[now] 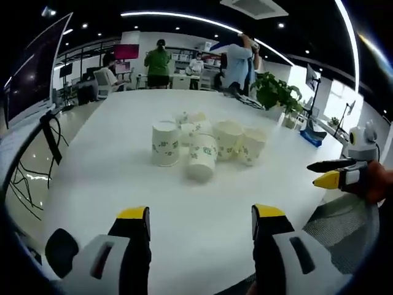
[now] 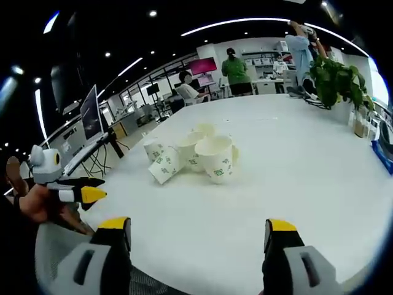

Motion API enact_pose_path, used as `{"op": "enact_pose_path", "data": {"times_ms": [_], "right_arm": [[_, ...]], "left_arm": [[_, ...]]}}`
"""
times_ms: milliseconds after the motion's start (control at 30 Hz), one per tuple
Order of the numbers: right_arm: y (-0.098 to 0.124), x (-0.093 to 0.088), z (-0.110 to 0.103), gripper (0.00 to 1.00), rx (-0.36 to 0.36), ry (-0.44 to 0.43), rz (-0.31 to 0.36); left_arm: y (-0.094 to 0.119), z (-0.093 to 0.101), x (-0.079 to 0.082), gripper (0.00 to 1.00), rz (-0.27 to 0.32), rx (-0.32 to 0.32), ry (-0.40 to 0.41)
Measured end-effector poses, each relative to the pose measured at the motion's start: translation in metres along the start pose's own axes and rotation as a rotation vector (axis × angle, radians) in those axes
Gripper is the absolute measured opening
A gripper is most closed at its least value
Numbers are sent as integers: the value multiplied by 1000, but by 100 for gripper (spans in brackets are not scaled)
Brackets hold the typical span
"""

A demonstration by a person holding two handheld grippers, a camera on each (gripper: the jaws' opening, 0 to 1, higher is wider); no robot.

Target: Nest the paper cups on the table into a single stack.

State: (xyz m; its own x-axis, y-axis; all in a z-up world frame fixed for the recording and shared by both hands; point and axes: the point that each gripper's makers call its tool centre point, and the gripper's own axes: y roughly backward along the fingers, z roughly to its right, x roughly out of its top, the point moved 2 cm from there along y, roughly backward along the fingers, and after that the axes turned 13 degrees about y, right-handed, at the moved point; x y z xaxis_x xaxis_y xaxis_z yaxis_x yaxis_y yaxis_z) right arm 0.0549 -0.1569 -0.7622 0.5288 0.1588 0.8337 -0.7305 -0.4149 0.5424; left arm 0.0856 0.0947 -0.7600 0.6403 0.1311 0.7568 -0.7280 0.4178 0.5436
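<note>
On table (image 1: 92, 184), paper cups (image 1: 206, 147) clustered.

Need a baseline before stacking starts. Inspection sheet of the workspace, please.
Surface: white table, bare near the grippers.
Job's things: paper cups clustered mid-table, some upright, some tipped; none nested that I can tell.
Clutter: potted plant at the far edge.
Grippers: left gripper open, right gripper open, both holding nothing.
Cables: black cables hanging off the table's side.
Surroundings: open office, monitor, people standing behind.
</note>
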Motion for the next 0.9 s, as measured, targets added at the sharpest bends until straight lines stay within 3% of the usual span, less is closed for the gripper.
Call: {"op": "enact_pose_path", "data": {"times_ms": [900], "right_arm": [[-6, -7, -1, 90, 15, 4, -19]], "left_arm": [[-1, 2, -2, 66, -14, -6, -10]]}}
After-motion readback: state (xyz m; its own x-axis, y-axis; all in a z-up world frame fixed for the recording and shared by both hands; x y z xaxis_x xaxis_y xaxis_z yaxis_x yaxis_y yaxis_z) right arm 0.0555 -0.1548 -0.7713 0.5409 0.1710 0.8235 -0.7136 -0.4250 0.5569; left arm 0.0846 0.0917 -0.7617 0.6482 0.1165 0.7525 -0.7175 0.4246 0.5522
